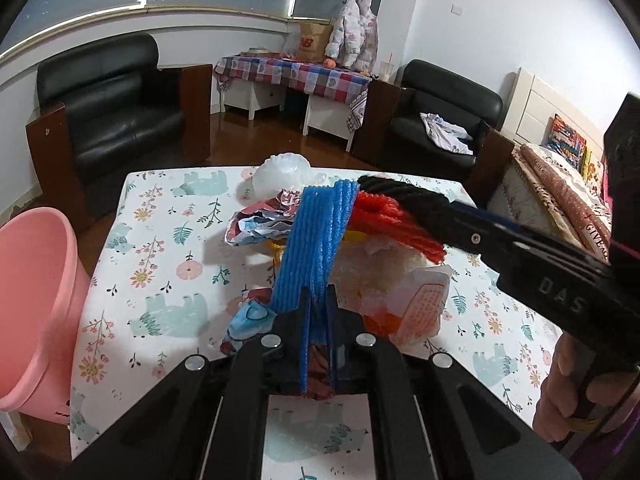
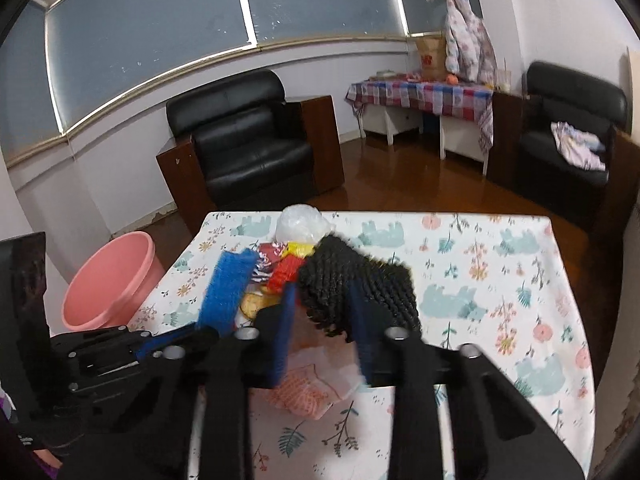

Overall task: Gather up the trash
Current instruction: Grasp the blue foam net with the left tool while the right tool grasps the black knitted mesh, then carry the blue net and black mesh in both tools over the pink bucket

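1. The left gripper (image 1: 318, 304) has its jaws pinched narrow on one end of a blue foam net (image 1: 316, 248), which hangs lifted over the trash pile on the worktop (image 1: 160, 248).
2. The right gripper (image 2: 322, 312) has a black foam net (image 2: 356, 280) between its jaws, which look closed on it, though blur leaves the contact unclear.
3. A red foam net (image 1: 384, 220) lies between the blue and black ones, apparently tangled with them.
4. Left on the worktop: crumpled printed paper (image 1: 260, 224), a white plastic bag (image 1: 284, 172), an orange-printed wrapper (image 1: 424, 304) and a blue face mask (image 1: 252, 316).
5. The pink bin (image 1: 36, 304) stands on the floor just off the worktop's left edge; nothing shows inside it.
6. Judgement: collection is at an early stage, with two pieces gripped, none dropped in, and most of the pile waiting.
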Action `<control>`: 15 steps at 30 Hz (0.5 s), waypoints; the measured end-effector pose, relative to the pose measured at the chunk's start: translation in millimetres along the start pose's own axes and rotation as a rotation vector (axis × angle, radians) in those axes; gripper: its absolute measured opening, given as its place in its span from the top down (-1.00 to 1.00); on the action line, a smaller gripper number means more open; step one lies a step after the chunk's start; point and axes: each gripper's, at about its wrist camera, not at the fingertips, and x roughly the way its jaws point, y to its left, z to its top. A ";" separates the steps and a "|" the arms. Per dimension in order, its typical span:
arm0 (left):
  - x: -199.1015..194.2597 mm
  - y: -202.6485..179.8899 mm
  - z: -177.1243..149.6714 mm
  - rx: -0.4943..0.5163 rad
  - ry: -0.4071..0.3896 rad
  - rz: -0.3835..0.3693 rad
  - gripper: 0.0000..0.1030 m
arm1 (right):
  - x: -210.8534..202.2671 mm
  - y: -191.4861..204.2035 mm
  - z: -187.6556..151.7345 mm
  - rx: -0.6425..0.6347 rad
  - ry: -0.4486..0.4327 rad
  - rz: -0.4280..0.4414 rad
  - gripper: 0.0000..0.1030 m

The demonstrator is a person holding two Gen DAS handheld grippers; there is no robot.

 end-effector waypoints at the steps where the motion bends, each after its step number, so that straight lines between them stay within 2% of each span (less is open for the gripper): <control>1: -1.8 -0.4 -0.4 -0.001 -0.001 -0.001 0.89 | -0.5 -1.2 -1.2 0.011 0.003 0.003 0.74; 4: -8.8 -2.4 -1.2 -0.004 -0.008 -0.004 0.89 | -7.2 -3.1 -4.5 0.037 -0.002 0.012 0.80; 15: -43.0 -9.8 -1.6 -0.008 -0.059 -0.021 0.89 | -53.1 6.6 -16.0 0.083 -0.080 0.040 0.80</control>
